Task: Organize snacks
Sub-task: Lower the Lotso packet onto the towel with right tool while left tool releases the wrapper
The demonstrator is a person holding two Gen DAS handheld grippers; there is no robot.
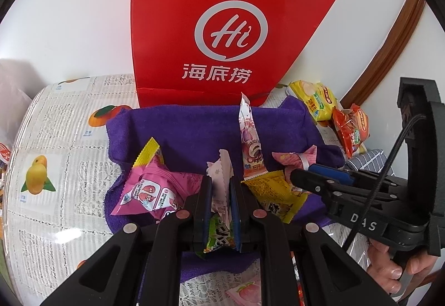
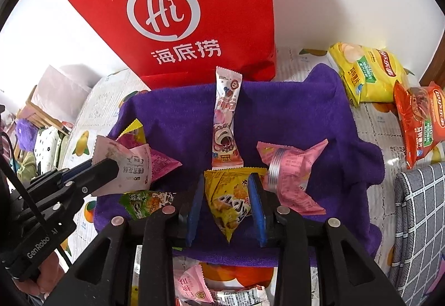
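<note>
A purple towel [image 1: 189, 128] [image 2: 292, 116] holds several snack packets. My left gripper [image 1: 221, 180] [image 2: 109, 164] is shut on a pale pink packet [image 1: 222, 175] [image 2: 128, 167], held just above the towel's left side. My right gripper [image 2: 226, 178] [image 1: 297, 176] is open, its blue pads flanking a yellow triangular packet [image 2: 228, 200] [image 1: 267, 189] that rests on the towel. A long pink stick packet [image 2: 225, 122], a crumpled pink packet [image 2: 289, 175], a magenta packet [image 1: 150, 189] and a green packet [image 2: 141, 203] lie around them.
A red paper bag [image 2: 180, 14] stands against the wall behind the towel. Yellow [image 2: 370, 75] and orange [image 2: 420, 122] chip bags lie at the right on the fruit-print tablecloth [image 1: 55, 139]. A grey checked cloth [image 2: 417, 222] lies at the right edge. More packets sit near the front.
</note>
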